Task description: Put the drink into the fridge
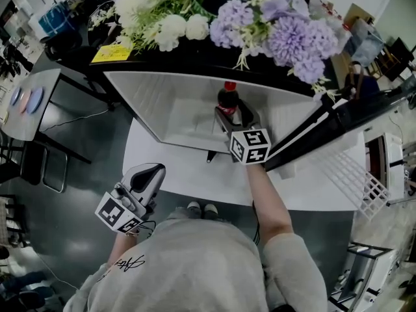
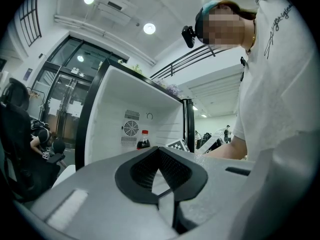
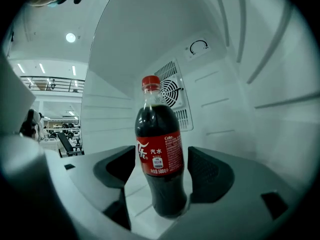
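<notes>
A dark cola bottle [image 1: 227, 100] with a red cap and red label stands upright on the floor of the open white fridge [image 1: 162, 103]. In the right gripper view the bottle [image 3: 160, 164] sits between my right gripper's [image 3: 161, 171] jaws, which are open, with thin strips of white showing on either side. In the head view my right gripper [image 1: 235, 118] reaches into the fridge at the bottle. My left gripper [image 1: 147, 176] hangs low outside the fridge, shut and empty. From the left gripper view [image 2: 159, 156] I see the fridge [image 2: 115, 114] and bottle [image 2: 143, 140] at a distance.
White and purple flowers [image 1: 273, 25] lie along the fridge's black top. The black fridge door [image 1: 325, 125] stands open to the right, its white rack [image 1: 344, 168] facing me. A fan grille [image 3: 172, 91] is on the fridge's back wall. A small grey table [image 1: 29, 103] stands at left.
</notes>
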